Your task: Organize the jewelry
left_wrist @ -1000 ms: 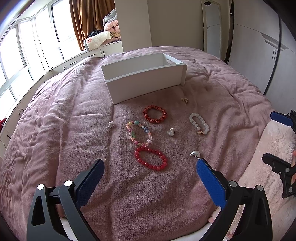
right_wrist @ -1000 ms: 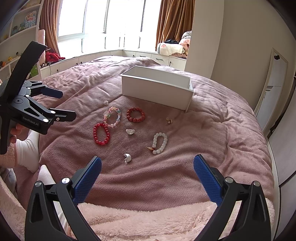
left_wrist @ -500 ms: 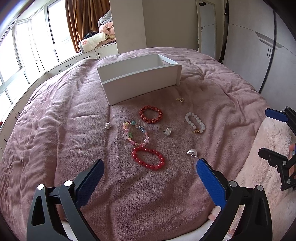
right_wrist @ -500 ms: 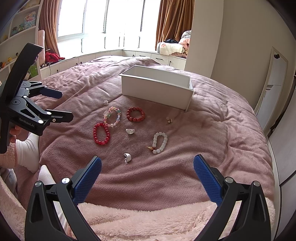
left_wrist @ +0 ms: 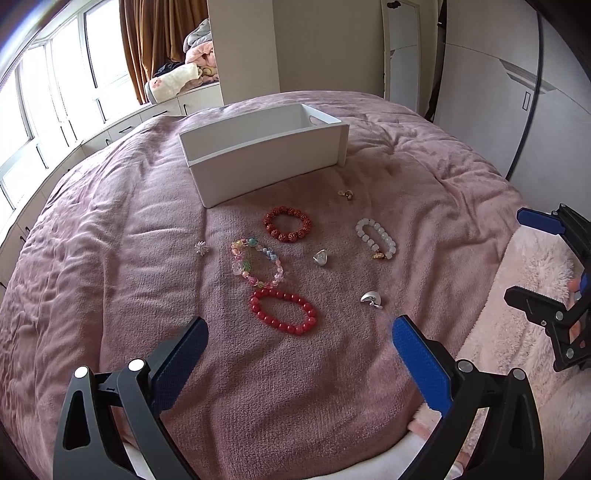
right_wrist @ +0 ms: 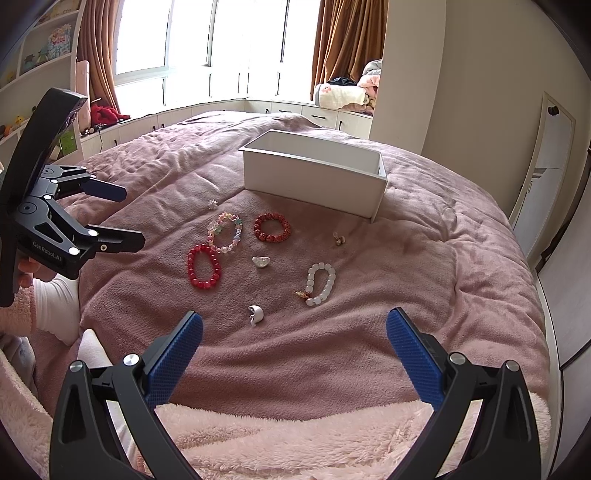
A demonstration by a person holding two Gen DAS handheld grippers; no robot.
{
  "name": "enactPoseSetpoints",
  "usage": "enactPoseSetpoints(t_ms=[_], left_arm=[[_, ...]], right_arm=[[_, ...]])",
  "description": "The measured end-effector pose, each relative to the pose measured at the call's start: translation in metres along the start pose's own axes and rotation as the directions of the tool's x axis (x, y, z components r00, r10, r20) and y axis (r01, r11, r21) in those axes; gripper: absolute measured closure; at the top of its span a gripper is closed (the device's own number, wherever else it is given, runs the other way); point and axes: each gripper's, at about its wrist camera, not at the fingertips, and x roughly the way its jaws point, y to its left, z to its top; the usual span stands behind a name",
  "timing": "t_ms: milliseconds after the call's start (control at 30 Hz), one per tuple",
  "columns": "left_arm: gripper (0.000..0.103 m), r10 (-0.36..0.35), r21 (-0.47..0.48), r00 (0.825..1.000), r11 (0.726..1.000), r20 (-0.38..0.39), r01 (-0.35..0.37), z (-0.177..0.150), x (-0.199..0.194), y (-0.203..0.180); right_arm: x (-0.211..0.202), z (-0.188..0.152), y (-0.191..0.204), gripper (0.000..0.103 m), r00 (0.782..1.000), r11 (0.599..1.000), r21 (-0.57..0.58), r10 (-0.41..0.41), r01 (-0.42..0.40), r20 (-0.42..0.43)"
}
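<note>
Nothing sorted yet. Bed: all jewelry lies loose. Box at 12 o'clock; none visible inside. Four bracelets, red one nearest you, then small pieces. Your left gripper and right gripper: fingers apart, holding nothing.

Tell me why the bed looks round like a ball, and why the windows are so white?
In both wrist views the fisheye lens bends straight edges, so the pink bed bulges; in the right wrist view the windows are overexposed daylight, pure white; in the left wrist view the white bin stays sharp.
</note>
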Motion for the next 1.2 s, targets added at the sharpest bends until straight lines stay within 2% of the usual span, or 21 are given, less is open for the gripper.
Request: enactPoseSetpoints(t_ms=[700, 900, 1000, 1100, 1200], left_arm=[[0.002, 0.006, -0.004, 1.000, 1.000, -0.008, -0.006, -0.001, 0.002, 0.002], [0.002, 0.033, -0.022, 0.999, 0.999, -0.012, -0.033, 0.004, 0.007, 0.009], [0.002, 0.039, -0.038, 0.999, 0.999, -0.015, -0.039, 0.008, 0.009, 0.013], [0.002, 0.044, -0.056, 0.999, 0.997, -0.024, -0.045, 0.014, 0.013, 0.017], [0.002, 0.062, -0.078, 0.997, 0.995, -0.035, -0.065, 0.021, 0.019, 0.022]], right_arm=[[-0.001, 0.001, -0.001, 0.004, 1.000, 1.000, 0.003, 0.002, -0.002, -0.001], [0.006, 0.001, -0.002, 0.004, 0.999, 1.000, 0.028, -0.007, 0.008, -0.039], [0.011, 0.005, -0.009, 0.004, 0.998, 0.997, 0.077, 0.023, -0.019, -0.057], [0.019, 0.015, -0.024, 0.004, 0.995, 0.981, 0.182, 0.076, -0.064, -0.063], [0.031, 0.026, -0.035, 0.004, 0.995, 0.965, 0.251, 0.086, -0.070, -0.054]])
